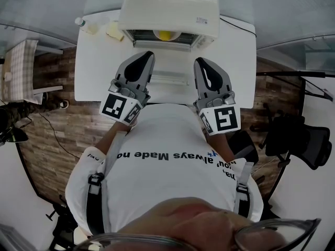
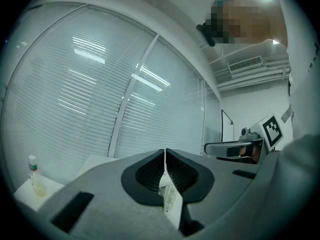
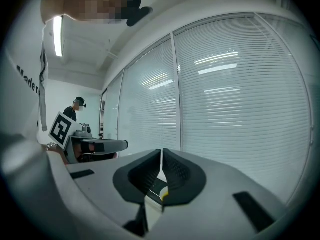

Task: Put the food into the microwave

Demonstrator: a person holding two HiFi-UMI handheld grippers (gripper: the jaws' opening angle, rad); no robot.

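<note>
left tongs clenched, empty | right tongs clenched, empty | food in microwave at 12 | door looks open: lift evenly, both tips

A small bottle is standing at the rear left corner of the white worktop, while a black office chair is sitting on the wooden floor at the right.
</note>
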